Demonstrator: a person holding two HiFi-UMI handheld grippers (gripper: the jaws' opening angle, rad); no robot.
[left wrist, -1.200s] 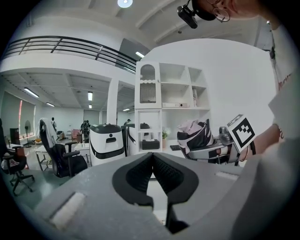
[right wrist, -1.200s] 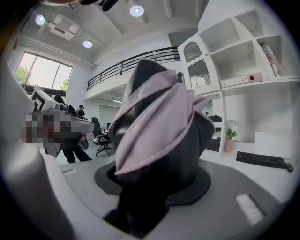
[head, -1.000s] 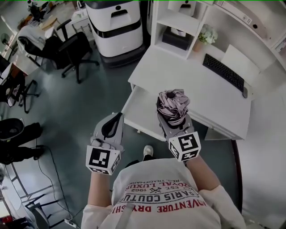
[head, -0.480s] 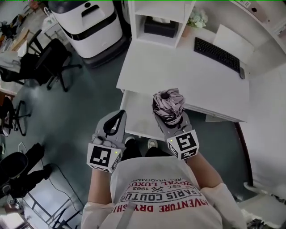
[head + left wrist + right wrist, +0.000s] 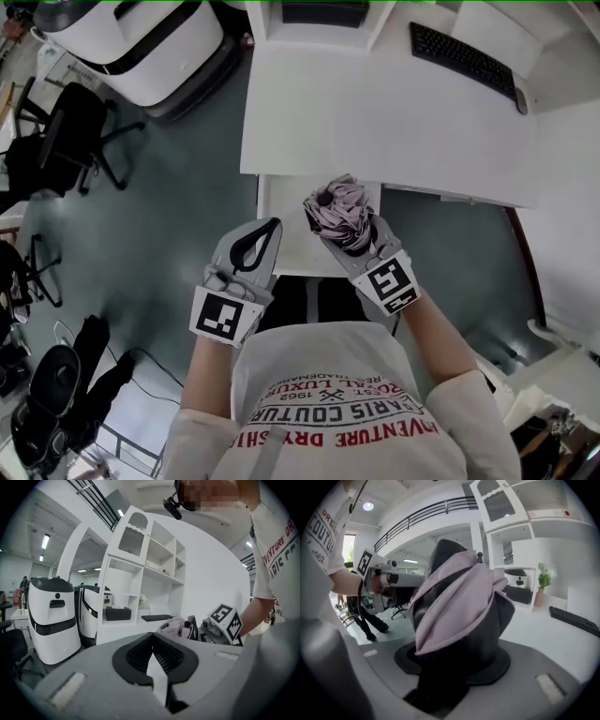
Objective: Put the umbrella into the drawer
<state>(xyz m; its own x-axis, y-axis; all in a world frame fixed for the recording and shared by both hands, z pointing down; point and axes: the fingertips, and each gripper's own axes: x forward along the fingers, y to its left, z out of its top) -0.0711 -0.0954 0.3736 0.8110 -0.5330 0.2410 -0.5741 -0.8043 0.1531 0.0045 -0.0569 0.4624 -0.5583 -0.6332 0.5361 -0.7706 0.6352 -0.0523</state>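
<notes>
Head view, drawer [image 5: 281, 211]: standing pulled out from under the white desk [image 5: 375, 122], at the middle of the frame, showing a white inside.
Head view, umbrella [image 5: 336, 208]: folded, pink and black, sitting just right of centre and overlapping the drawer's right part; being carried, not lying in the drawer.
Head view, right hand-held gripper [image 5: 358, 242]: grasping the umbrella's lower end, reaching in from the lower right.
Head view, left hand-held gripper [image 5: 271, 228]: hovering just left of the umbrella, clenched on nothing, pointing over the drawer's near left part.
Head view, keyboard [image 5: 464, 56]: lying on the desk at upper right, well apart from the umbrella.
Head view, office chair [image 5: 80, 131]: standing on the floor at the left edge.
Left gripper view, left hand-held gripper [image 5: 152, 641]: pressing both jaws together at the tips, lower middle, carrying nothing.
Left gripper view, umbrella [image 5: 174, 624]: showing right of centre beyond the jaws, sitting in the right hand-held gripper [image 5: 199, 626].
Left gripper view, shelf unit [image 5: 140, 573]: rising at mid-frame, keeping a black box [image 5: 117, 613] in a lower compartment.
Right gripper view, right hand-held gripper [image 5: 457, 663]: clamping both jaws on the umbrella's base.
Right gripper view, umbrella [image 5: 459, 606]: filling the centre, rising upright from between the jaws.
Right gripper view, left hand-held gripper [image 5: 386, 585]: showing at upper left, beside the umbrella.
Right gripper view, potted plant [image 5: 543, 582]: standing at the right, beyond the keyboard [image 5: 574, 619].
</notes>
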